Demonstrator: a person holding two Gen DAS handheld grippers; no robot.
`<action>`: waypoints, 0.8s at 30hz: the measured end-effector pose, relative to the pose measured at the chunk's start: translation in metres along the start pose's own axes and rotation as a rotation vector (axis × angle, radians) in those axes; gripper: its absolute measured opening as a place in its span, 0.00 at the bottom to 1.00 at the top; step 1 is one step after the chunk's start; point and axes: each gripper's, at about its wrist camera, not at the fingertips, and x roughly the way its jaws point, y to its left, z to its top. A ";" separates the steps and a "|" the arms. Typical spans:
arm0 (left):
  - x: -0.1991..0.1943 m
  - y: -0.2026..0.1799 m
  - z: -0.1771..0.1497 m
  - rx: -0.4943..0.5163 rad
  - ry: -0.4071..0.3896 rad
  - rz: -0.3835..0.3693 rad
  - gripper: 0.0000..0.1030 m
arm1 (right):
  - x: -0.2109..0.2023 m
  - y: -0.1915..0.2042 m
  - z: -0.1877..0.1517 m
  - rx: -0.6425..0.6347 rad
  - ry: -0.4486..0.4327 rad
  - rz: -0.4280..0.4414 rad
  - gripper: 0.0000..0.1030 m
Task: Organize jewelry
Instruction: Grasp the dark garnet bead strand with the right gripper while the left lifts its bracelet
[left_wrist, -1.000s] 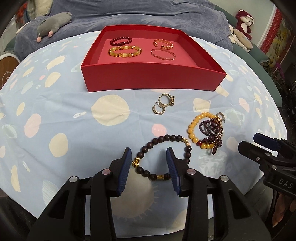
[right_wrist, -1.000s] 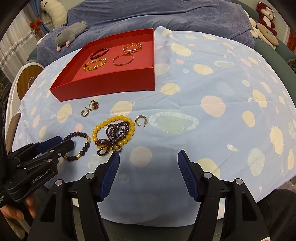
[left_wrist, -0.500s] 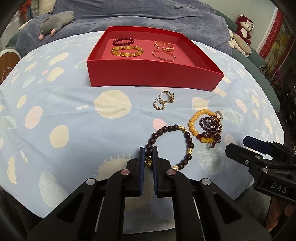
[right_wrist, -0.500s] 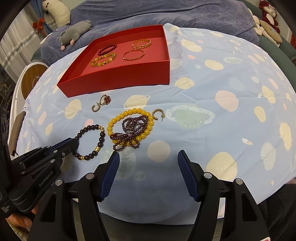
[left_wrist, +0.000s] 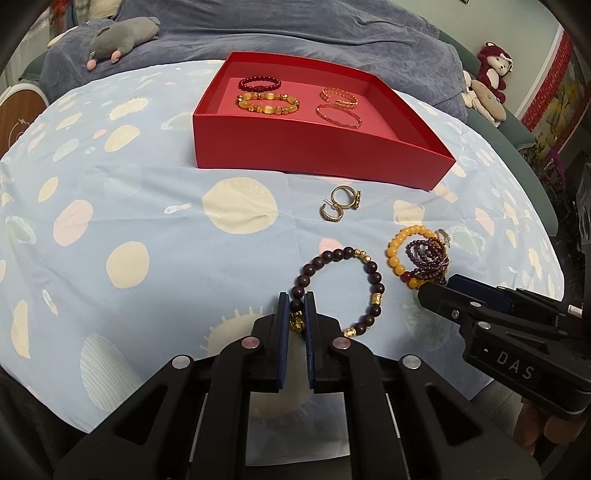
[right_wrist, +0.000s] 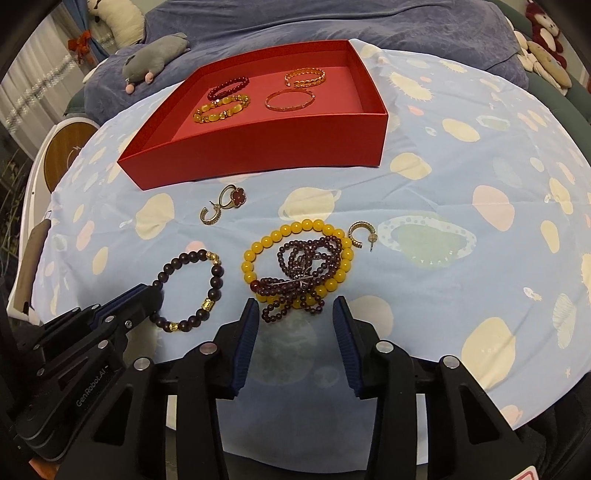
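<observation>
Clamping dark-bead bracelet (left_wrist: 341, 291), gold charms: left gripper (left_wrist: 296, 325) | right gripper (right_wrist: 293, 345) closing, nothing pinched

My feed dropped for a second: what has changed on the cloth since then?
The left gripper closed on the dark bead bracelet at its gold charm. The right gripper moved up to the purple bead strand on the yellow bracelet, its fingers closing, nothing gripped yet. The red box, ring and earrings stayed put.
</observation>
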 end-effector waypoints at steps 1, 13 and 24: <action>0.000 0.000 0.000 -0.002 0.000 -0.002 0.07 | 0.000 -0.001 0.000 0.003 -0.002 0.002 0.28; -0.002 0.000 0.001 -0.015 0.012 -0.021 0.07 | -0.014 -0.022 0.000 0.053 -0.025 0.034 0.03; -0.027 -0.011 0.016 -0.015 -0.015 -0.079 0.07 | -0.055 -0.027 0.018 0.048 -0.107 0.081 0.03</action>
